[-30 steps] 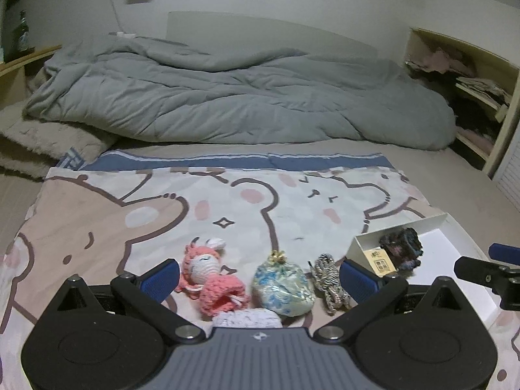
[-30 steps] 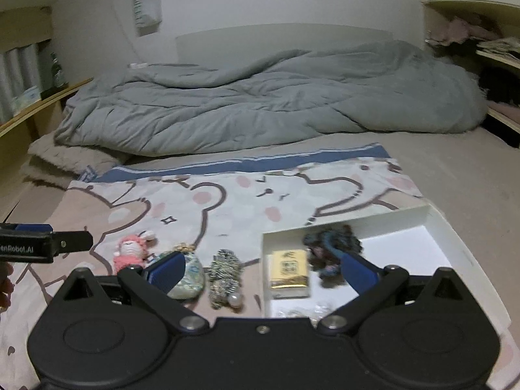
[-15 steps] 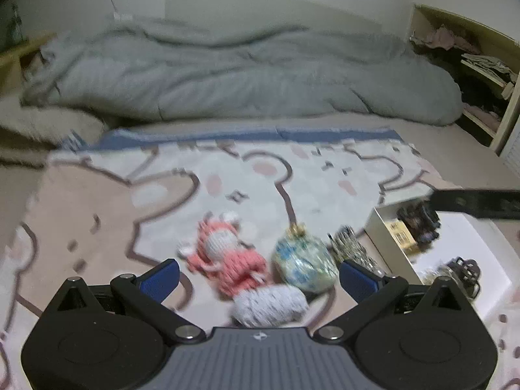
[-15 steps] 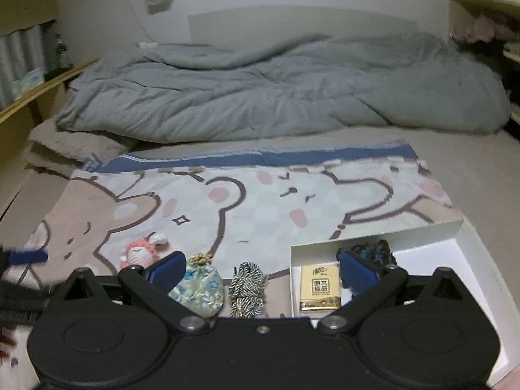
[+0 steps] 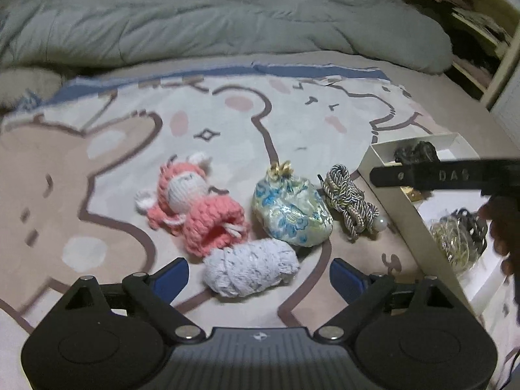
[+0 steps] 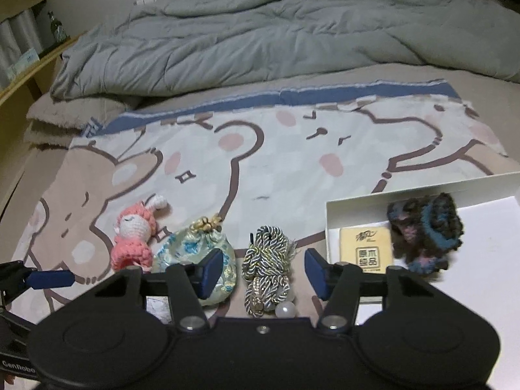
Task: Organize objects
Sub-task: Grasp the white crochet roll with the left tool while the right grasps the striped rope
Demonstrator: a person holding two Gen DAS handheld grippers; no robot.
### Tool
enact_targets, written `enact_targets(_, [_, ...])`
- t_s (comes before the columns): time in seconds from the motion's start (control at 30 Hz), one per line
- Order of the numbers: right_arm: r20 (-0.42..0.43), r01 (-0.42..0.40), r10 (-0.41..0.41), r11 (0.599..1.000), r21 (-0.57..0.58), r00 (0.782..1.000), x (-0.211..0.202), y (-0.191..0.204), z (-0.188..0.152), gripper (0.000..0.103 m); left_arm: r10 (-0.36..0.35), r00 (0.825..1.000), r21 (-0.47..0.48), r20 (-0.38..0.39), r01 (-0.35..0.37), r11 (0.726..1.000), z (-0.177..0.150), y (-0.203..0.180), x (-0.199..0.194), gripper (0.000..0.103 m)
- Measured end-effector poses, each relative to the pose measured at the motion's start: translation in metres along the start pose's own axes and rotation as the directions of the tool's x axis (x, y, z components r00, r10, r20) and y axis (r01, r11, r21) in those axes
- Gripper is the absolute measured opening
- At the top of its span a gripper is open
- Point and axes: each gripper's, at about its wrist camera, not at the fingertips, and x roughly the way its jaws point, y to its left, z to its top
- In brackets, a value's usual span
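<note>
On the bear-print blanket lie a pink crochet doll [image 5: 191,204], a white yarn bundle [image 5: 250,266], a blue-gold brocade pouch [image 5: 292,211] and a knotted silver cord with a pearl [image 5: 351,201]. My left gripper [image 5: 258,279] is open, its fingers either side of the yarn bundle. My right gripper [image 6: 263,271] is open, straddling the cord [image 6: 268,266]; the pouch [image 6: 198,250] and doll [image 6: 133,237] lie to its left. The white box [image 6: 357,201] holds a tan packet [image 6: 365,248] and a dark crochet piece [image 6: 425,224].
A rumpled grey duvet [image 5: 227,16] covers the far half of the bed. Shelves [image 5: 481,29] stand at the right. The right gripper's finger [image 5: 438,175] crosses the box [image 5: 399,201] in the left wrist view; a metallic tangle [image 5: 455,243] lies in the box.
Both grippers have moved forward and down toward the objects. The left now frames the yarn bundle. The right has shifted left from the box to the cord and narrowed its opening.
</note>
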Motion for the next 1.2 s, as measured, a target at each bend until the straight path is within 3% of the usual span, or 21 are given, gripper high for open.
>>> enact_targets(0.23, [-0.071,0.004,-0.006,1.000,-0.029,0.997,0.030,0.002,-0.002,0.057,0.039,0.998,-0.060,-0.053,-0.042,0.997,0.001,0.001,0.027,0.096])
enact_targets(0.57, [-0.147,0.048,-0.065,0.992,-0.120,0.987,0.059,0.005,-0.010,0.057,0.059,0.997,-0.139,-0.057,-0.067,0.988,0.000,0.003,0.044,0.096])
enact_targets(0.83, [-0.153,0.033,-0.056,0.989,-0.147,0.987,0.072,0.014,-0.013,0.056,0.063,0.996,-0.176,-0.067,-0.074,0.982,-0.001,0.005,0.054,0.095])
enact_targets(0.97, [-0.157,0.040,-0.068,0.983,-0.178,0.985,0.076,0.019,-0.016,0.049,0.056,0.995,-0.176,-0.079,-0.069,0.982,-0.003,0.005,0.056,0.081])
enact_targets(1.2, [-0.145,0.038,-0.065,0.983,-0.181,0.987,0.068,0.016,-0.018,0.048,0.040,0.996,-0.176,-0.081,-0.054,0.983,-0.002,0.007,0.051,0.075])
